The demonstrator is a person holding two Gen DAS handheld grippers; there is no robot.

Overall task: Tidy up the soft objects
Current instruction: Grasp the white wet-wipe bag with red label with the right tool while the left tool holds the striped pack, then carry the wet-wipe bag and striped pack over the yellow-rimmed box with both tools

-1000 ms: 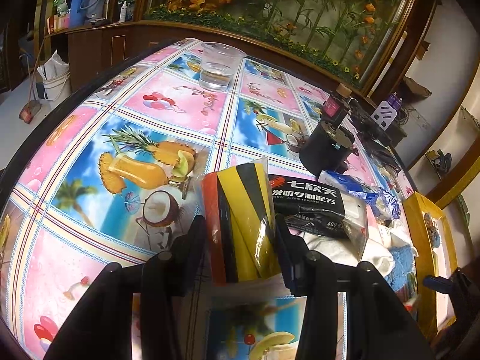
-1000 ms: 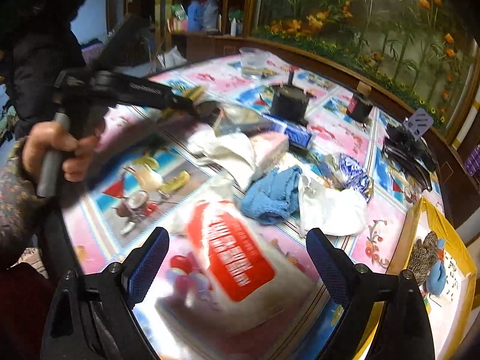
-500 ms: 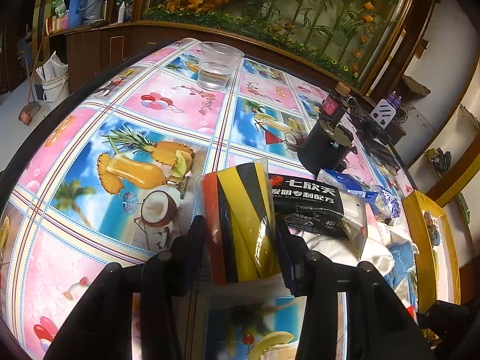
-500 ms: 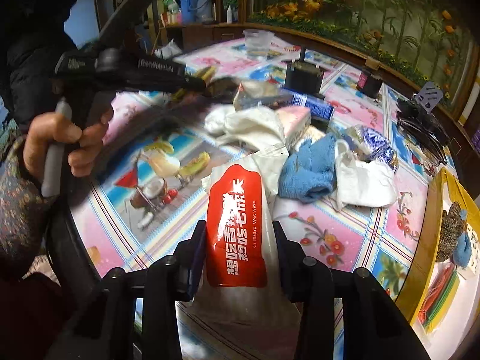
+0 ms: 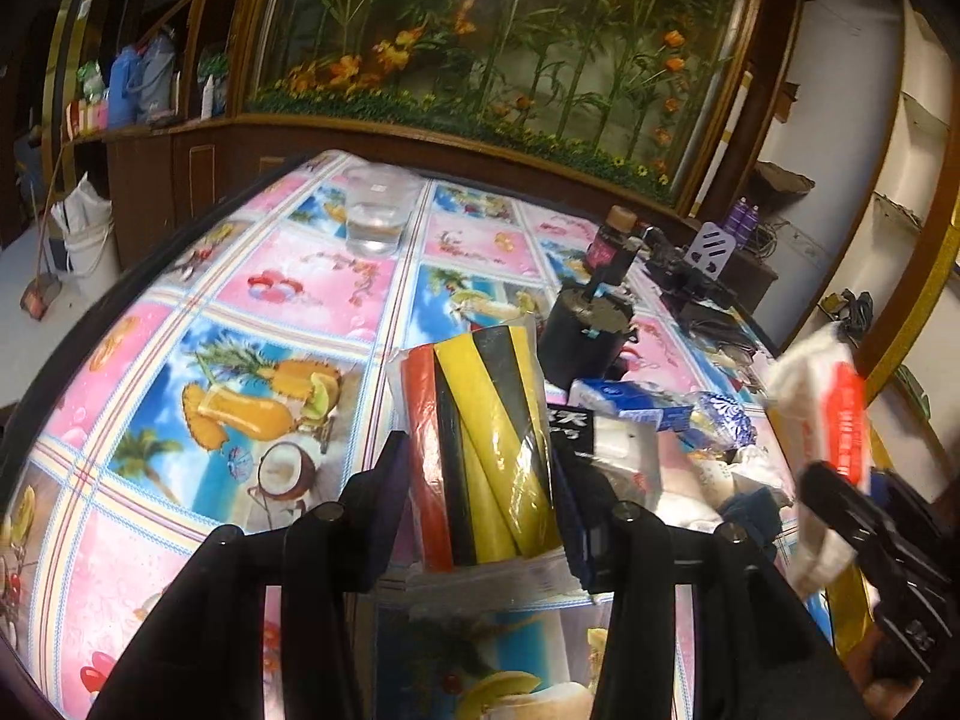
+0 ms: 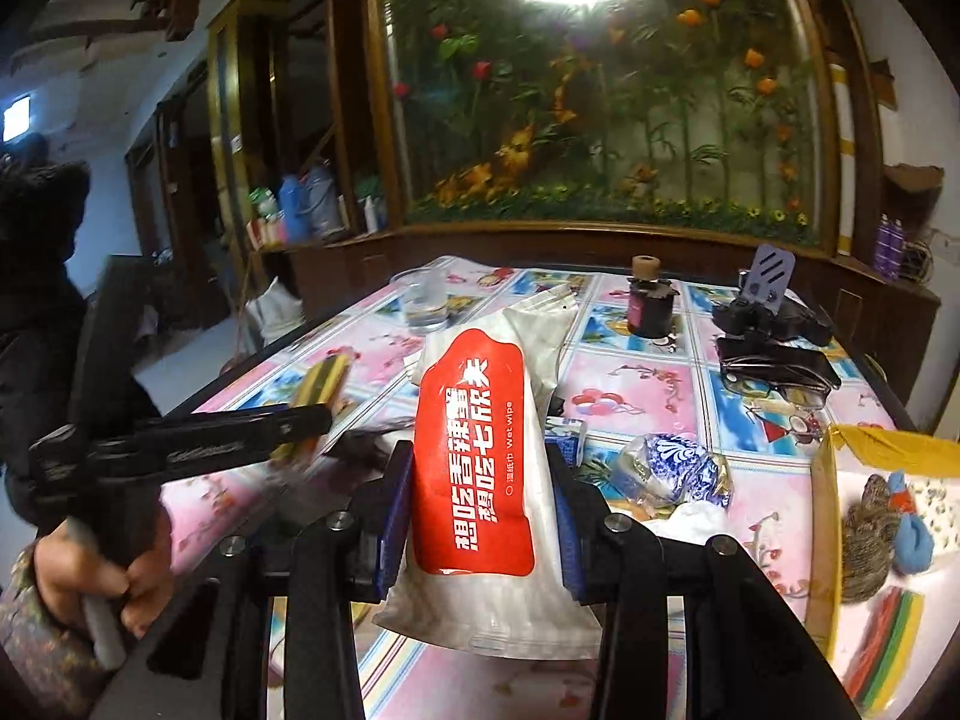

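Observation:
My left gripper is shut on a clear-wrapped pack of red, yellow and black cloths, held just above the table. My right gripper is shut on a white wet wipe pack with a red label, lifted off the table and upright. In the left wrist view that wet wipe pack hangs at the right, over the pile. In the right wrist view the left gripper holds the striped pack at the left. A yellow box at the right holds a knitted toy and coloured cloths.
A pile stays on the fruit-print table: a blue tissue pack, a black packet, a blue-and-white foil bag, a white cloth. Behind stand a water cup, a black jar, a brown bottle and glasses.
My right gripper closed on the wet wipe pack and raised it off the table. My left gripper rose a little with the striped pack still in it.

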